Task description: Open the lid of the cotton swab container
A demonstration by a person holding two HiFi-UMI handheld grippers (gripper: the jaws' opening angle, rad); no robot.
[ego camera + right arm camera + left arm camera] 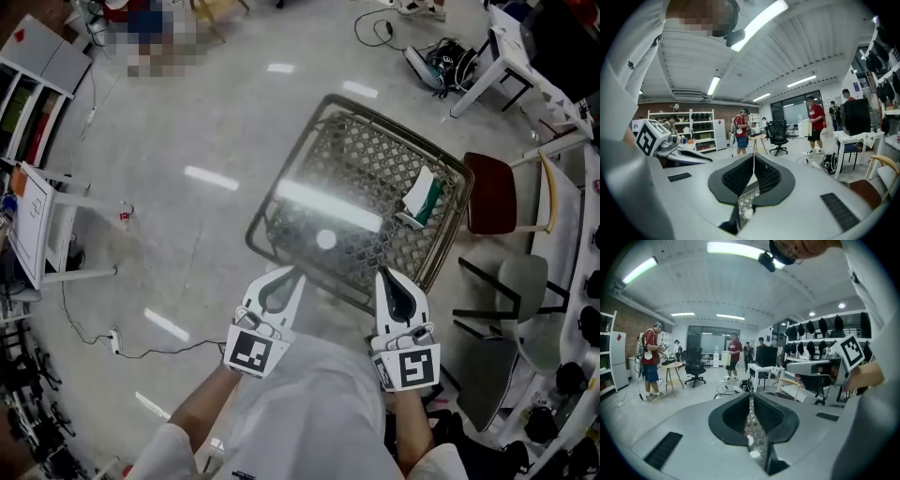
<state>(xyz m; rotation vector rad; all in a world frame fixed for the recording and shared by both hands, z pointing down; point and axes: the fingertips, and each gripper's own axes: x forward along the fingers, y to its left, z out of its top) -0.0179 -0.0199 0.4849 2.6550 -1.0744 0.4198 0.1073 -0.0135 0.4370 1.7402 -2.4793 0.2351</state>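
A square glass-topped table (366,155) with a lattice base stands just ahead of me. On its right side lies a green-and-white pack (419,198). A small round white spot (325,239) shows near the middle of the glass; I cannot tell whether it is a container or a light's reflection. My left gripper (286,273) and right gripper (386,277) hover side by side at the table's near edge. Both point forward, shut and with nothing in them. The left gripper view shows its jaws (750,397) pressed together over the lattice. In the right gripper view, that gripper (753,157) is closed the same way.
A red-seated chair (489,192) and grey chairs (523,286) stand right of the table. A white desk (511,52) and cables (441,61) are at the back right. A white rack (37,225) and power strip (114,339) are left. Several people (649,359) stand across the room.
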